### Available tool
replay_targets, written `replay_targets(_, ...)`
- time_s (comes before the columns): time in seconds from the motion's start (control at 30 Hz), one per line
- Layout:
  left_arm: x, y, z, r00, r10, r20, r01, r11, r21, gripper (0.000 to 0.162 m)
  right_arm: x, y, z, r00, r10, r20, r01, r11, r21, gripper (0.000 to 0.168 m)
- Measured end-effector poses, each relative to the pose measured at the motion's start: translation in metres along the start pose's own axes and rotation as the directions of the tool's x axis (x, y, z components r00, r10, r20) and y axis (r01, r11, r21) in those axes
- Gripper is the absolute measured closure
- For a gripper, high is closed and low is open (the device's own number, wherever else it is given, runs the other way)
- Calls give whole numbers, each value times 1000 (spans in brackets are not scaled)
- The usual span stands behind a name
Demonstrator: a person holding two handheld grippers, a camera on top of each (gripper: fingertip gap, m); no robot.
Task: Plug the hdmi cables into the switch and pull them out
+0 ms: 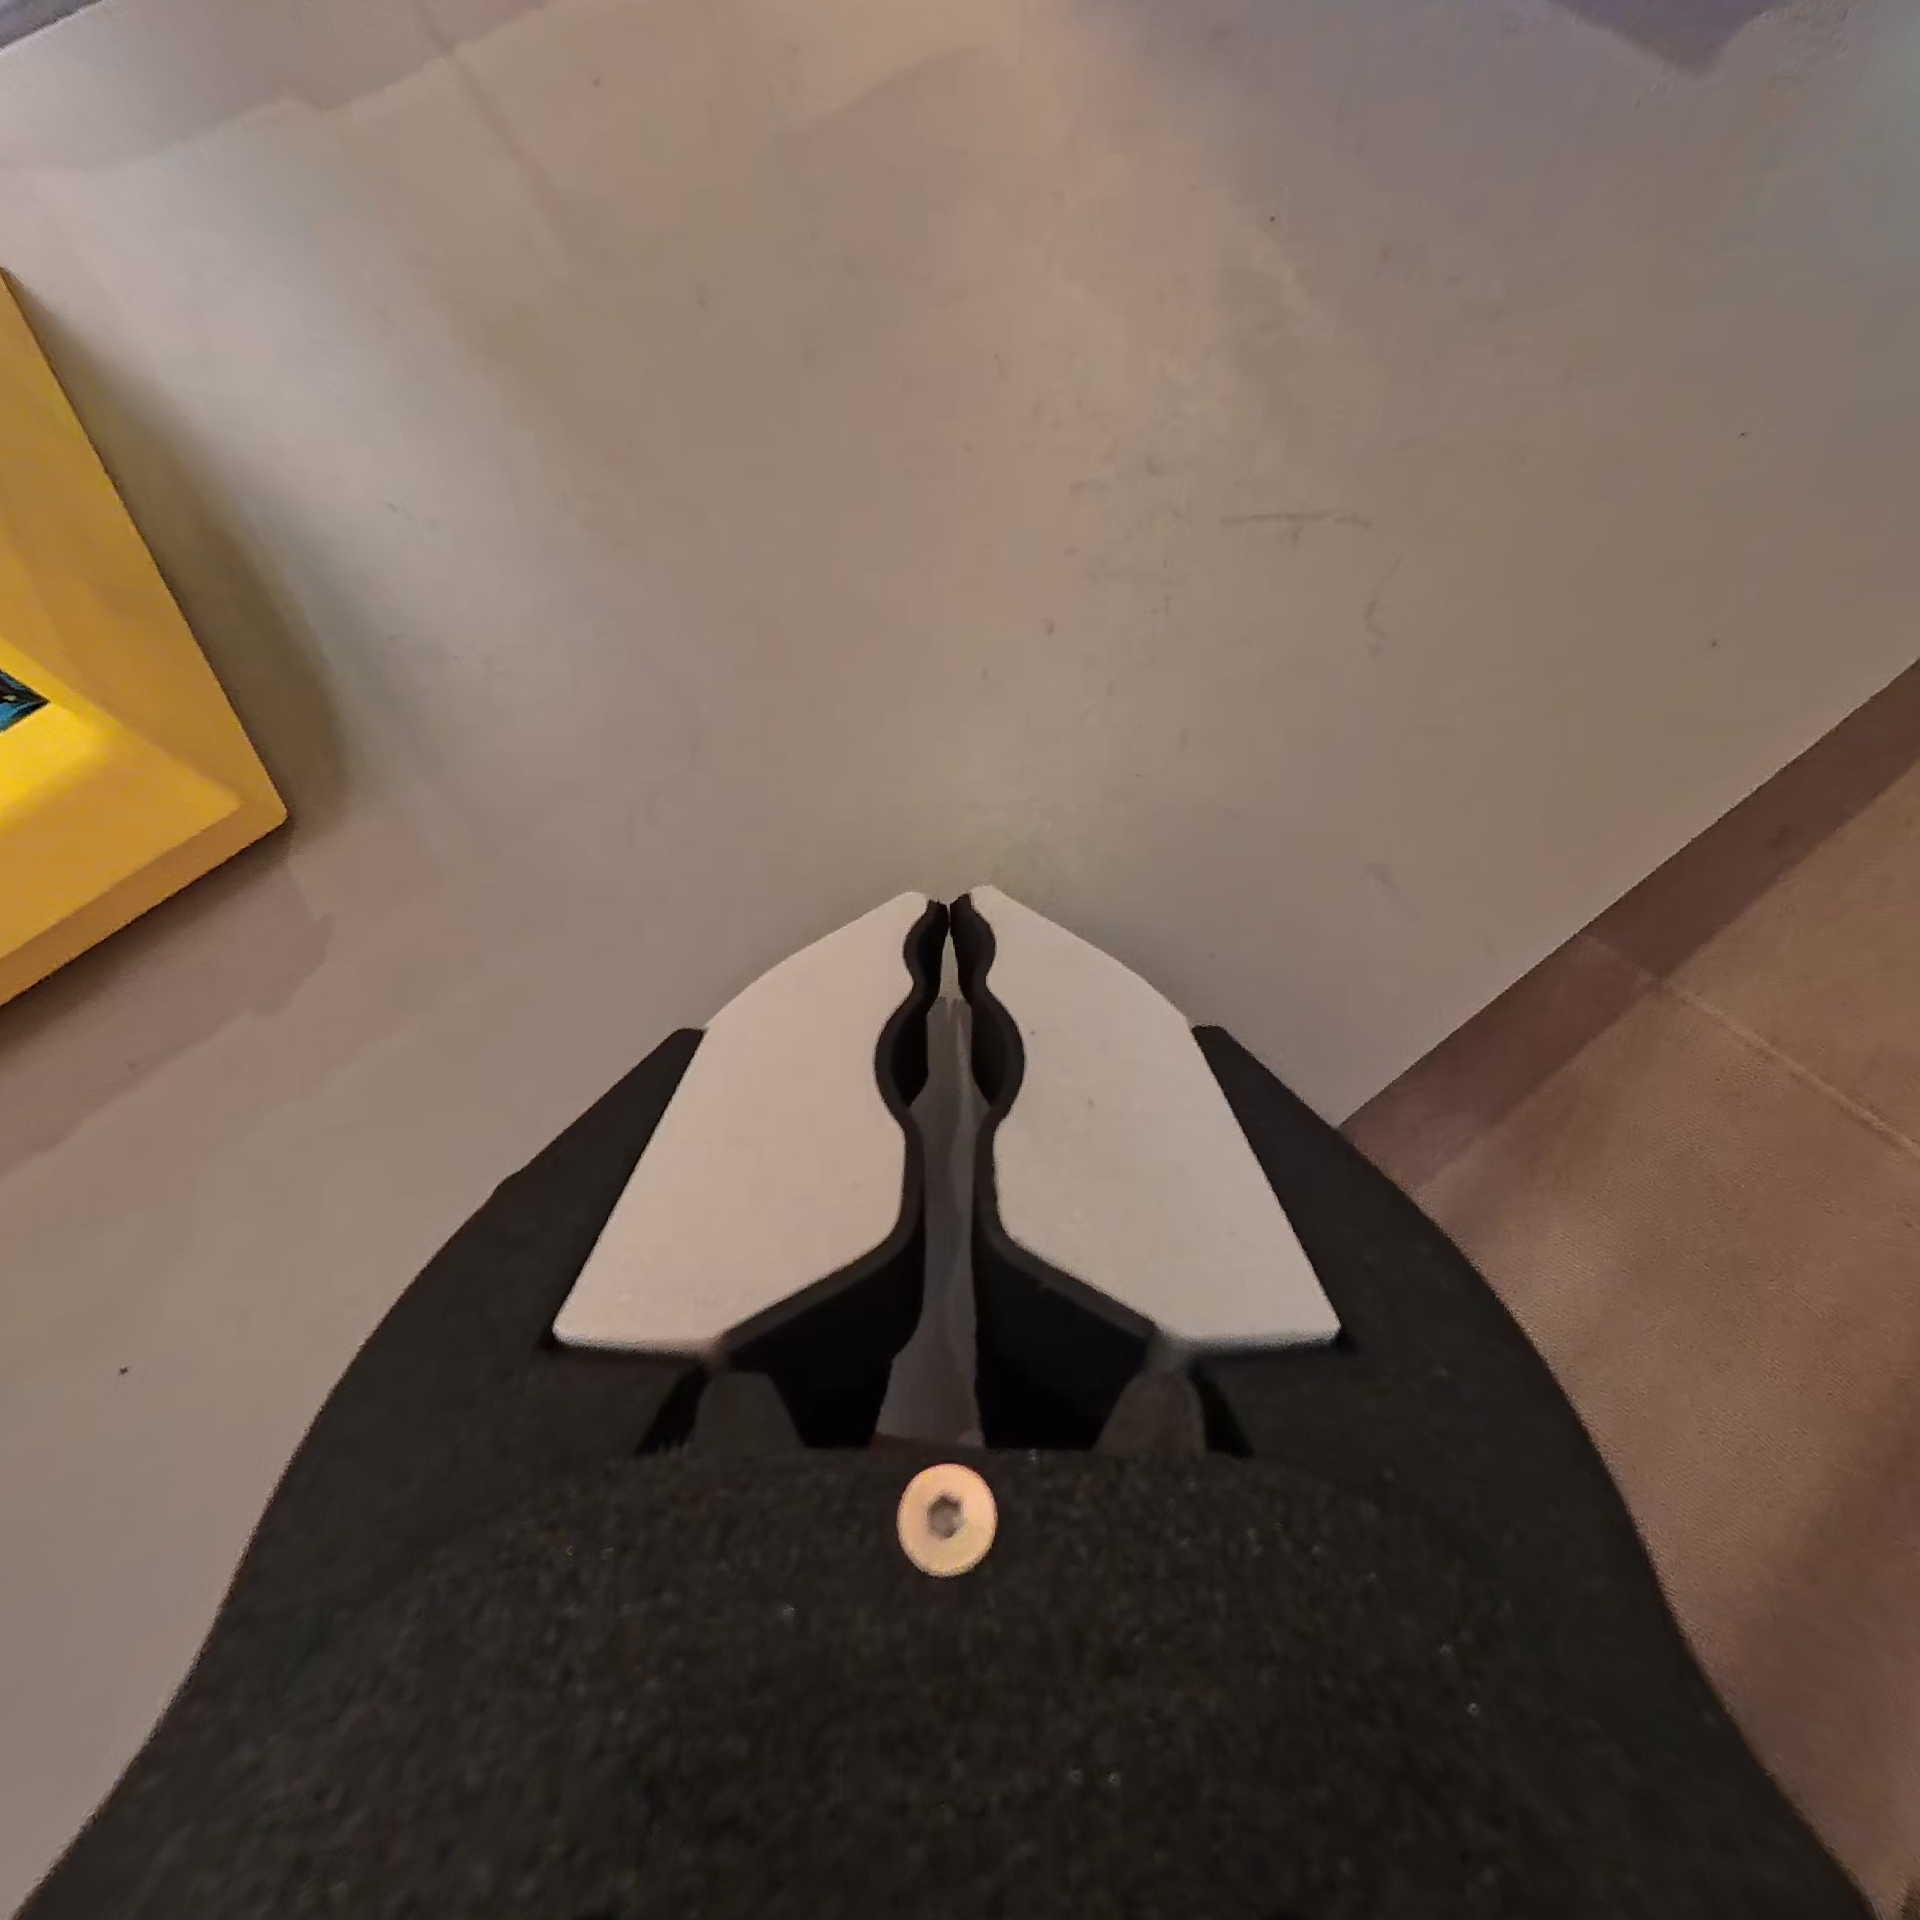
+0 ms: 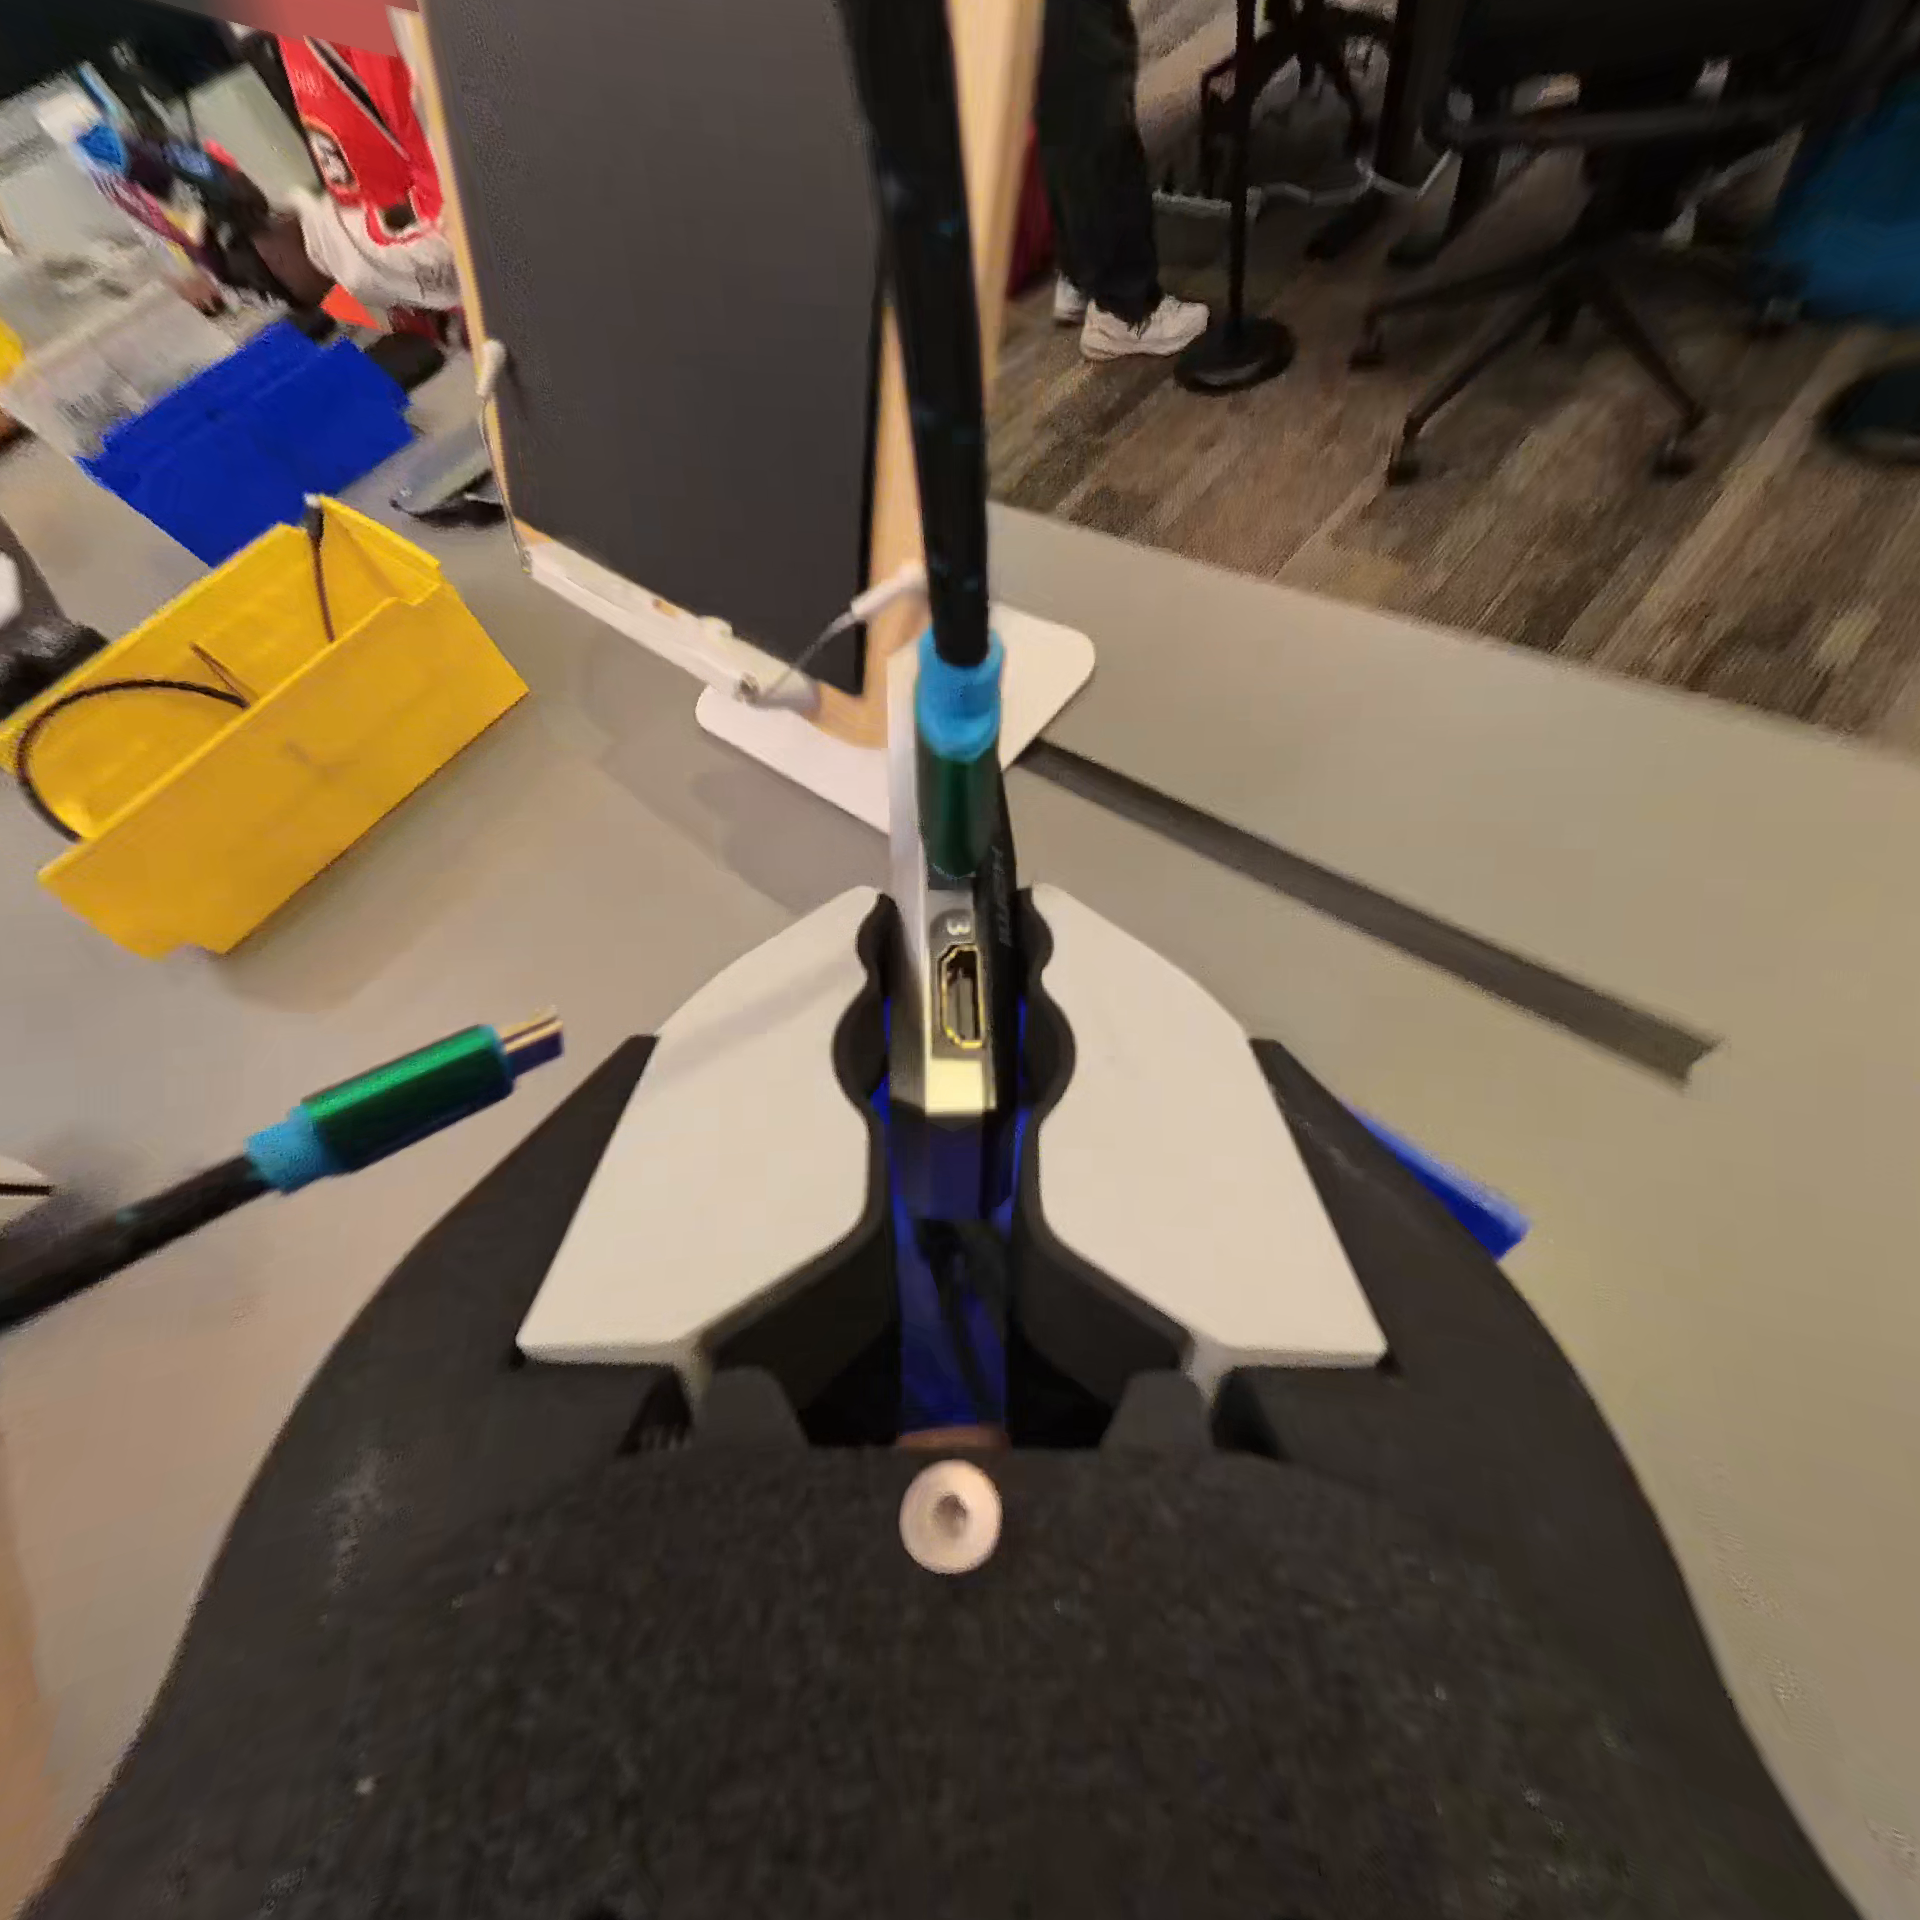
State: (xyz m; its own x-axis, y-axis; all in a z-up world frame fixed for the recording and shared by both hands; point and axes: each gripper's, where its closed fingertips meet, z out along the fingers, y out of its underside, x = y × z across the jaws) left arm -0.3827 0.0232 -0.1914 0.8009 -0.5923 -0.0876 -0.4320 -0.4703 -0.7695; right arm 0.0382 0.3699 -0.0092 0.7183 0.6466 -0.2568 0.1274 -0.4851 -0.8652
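Smooth grey counter [image 2: 1351, 831], matte and faintly scuffed, split by a dark narrow groove [image 2: 1351, 904] running diagonally across the right side. Resting directly on it: open yellow plastic bin [image 2: 281, 769] at left with thin black wires inside, blue plastic bin [image 2: 249, 436] farther back, and flat white base plate [image 2: 1039, 675] of a dark upright panel with pale wooden edges [image 2: 665, 312]. Wood-pattern floor [image 2: 1455, 499] beyond the far edge.
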Motion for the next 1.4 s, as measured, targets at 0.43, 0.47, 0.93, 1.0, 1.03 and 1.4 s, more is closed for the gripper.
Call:
replay_targets(0.43, 4, -2, 9, 999, 48, 4, -48, 999, -23, 160, 6, 100, 37, 942, -333, -34, 270, 818, -508, 146)
replay_targets(0.47, 4, -3, 9, 999, 51, 3, -51, 998, -20, 160, -8, 102, 42, 947, -318, 50, 297, 803, -517, 146)
replay_targets(0.93, 0, 9, 5, 1000, 28, 6, -28, 999, -45, 160, 35, 95, 31, 977, 208, 37, -141, 772, -620, 134)
replay_targets(1.0, 0, 10, 5, 1000, 23, 1, -23, 999, -48, 160, 60, 98, 5, 990, 128, -56, -131, 715, -686, 122)
replay_targets(1.03, 0, 11, 5, 1000, 23, -1, -23, 999, -49, 160, 73, 101, -7, 991, 83, -109, -137, 670, -730, 116)
replay_targets(1.4, 6, 8, 14, 998, 68, -10, -69, 995, -72, 161, 160, 98, -111, 826, -463, -321, -290, 139, -947, 115)
